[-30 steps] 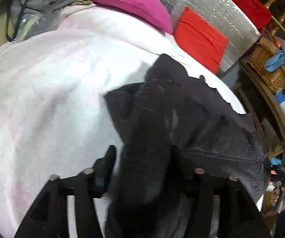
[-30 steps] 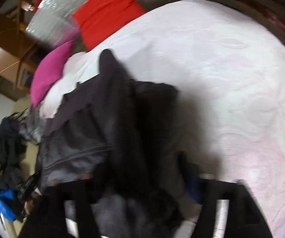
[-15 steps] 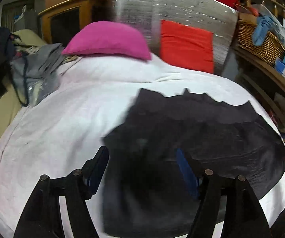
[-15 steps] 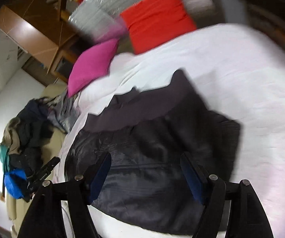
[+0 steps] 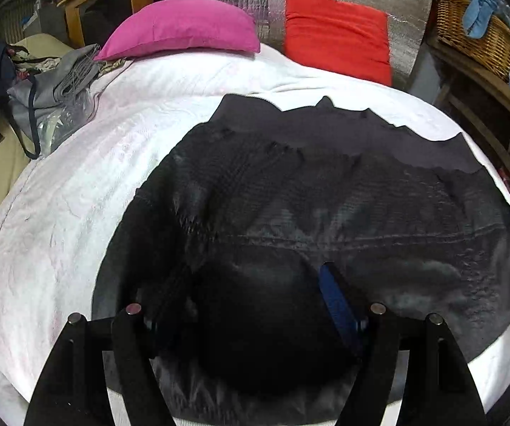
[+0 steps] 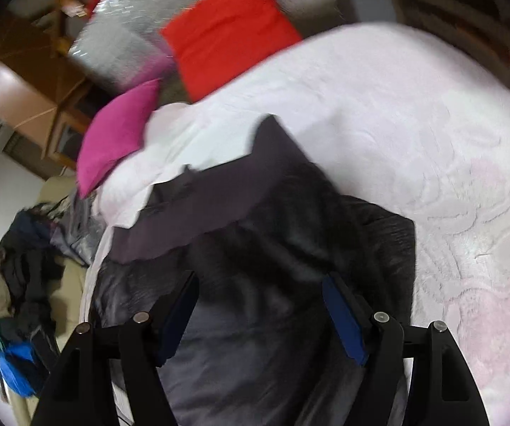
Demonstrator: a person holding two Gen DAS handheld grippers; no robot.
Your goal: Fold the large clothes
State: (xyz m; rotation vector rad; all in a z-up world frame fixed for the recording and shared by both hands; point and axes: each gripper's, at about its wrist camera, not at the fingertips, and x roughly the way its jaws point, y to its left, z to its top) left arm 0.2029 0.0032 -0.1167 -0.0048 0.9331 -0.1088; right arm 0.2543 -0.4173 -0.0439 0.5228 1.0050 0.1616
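Observation:
A large dark grey-black garment (image 5: 325, 206) lies spread on the white bedcover (image 5: 59, 230), with a smoother dark band along its far edge. It also shows in the right wrist view (image 6: 272, 255), partly doubled over. My left gripper (image 5: 251, 298) is open and empty just above the garment's near part. My right gripper (image 6: 258, 305) is open and empty over the garment, its blue-padded fingers (image 6: 343, 316) wide apart.
A pink pillow (image 5: 180, 32) and a red cushion (image 5: 336, 32) lie at the head of the bed against a silver panel. A grey bag (image 5: 49, 96) and a clothes pile (image 6: 17, 284) sit at the left. A wicker basket (image 5: 475, 35) stands at the right.
Both grippers held bunched cloth a second ago. They have opened and let it go, and the garment now lies spread on the bed. Both grippers have pulled back.

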